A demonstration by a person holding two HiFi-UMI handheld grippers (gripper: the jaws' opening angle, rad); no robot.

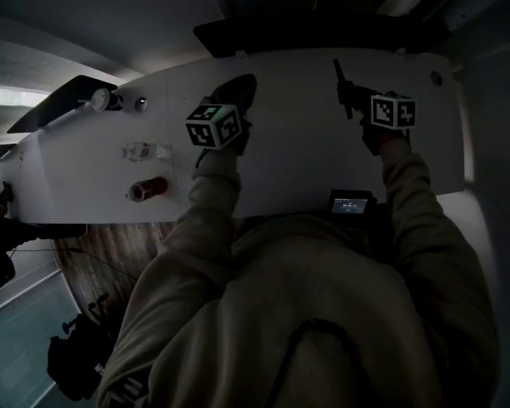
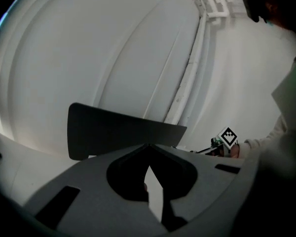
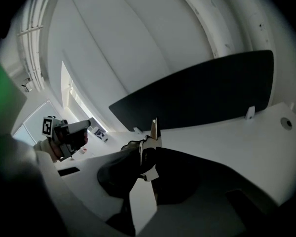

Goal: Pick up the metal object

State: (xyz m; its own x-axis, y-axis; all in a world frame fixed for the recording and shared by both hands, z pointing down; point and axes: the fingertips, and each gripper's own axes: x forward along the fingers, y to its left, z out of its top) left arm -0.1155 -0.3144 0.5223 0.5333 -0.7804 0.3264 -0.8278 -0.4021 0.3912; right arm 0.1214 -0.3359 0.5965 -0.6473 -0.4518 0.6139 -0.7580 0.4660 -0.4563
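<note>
Office-type workspace indicated, possibly lab bench. Long white desk [image 1: 306, 160] backed by dark partition panel [image 3: 197, 90]. Cable grommet [image 3: 286, 123] set in desktop. Second dark panel [image 1: 64, 100] seen at desk's left end. White trunking [image 2: 207, 4] run overhead on white walls. Wood-pattern floor [image 1: 93, 262] seen below, dark bag [image 1: 76, 364] dumped on it. Lighting dim.

Tips of the left gripper [image 2: 149, 148] pressed together, nothing between. Just beyond, upright dark panel [image 2: 108, 132] against pale wall [image 2: 89, 58]. Low at right, right gripper [image 2: 208, 151], held in a hand [image 2: 235, 151].
</note>
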